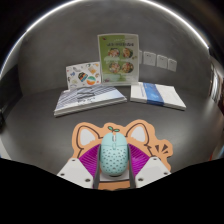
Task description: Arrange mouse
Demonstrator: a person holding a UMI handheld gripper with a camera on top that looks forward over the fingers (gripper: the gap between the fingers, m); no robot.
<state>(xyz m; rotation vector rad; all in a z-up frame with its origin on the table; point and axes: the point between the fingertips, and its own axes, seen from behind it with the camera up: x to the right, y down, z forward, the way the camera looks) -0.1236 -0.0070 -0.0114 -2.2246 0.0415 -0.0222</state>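
A pale teal mouse [113, 156] with dark dots sits between my gripper's [113, 166] two fingers. The magenta pads [88, 162] lie against both of its sides, so the gripper is shut on it. The mouse is over an orange and white fox-shaped mouse mat [142, 133] on the dark grey table [40, 125]. The mat's ears show just beyond the mouse. I cannot tell whether the mouse rests on the mat or hangs just above it.
Two booklets lie on the table beyond the mat, one to the left [90, 97] and one to the right [157, 94]. Printed sheets [118, 55] lean on the back wall, next to wall sockets [160, 60].
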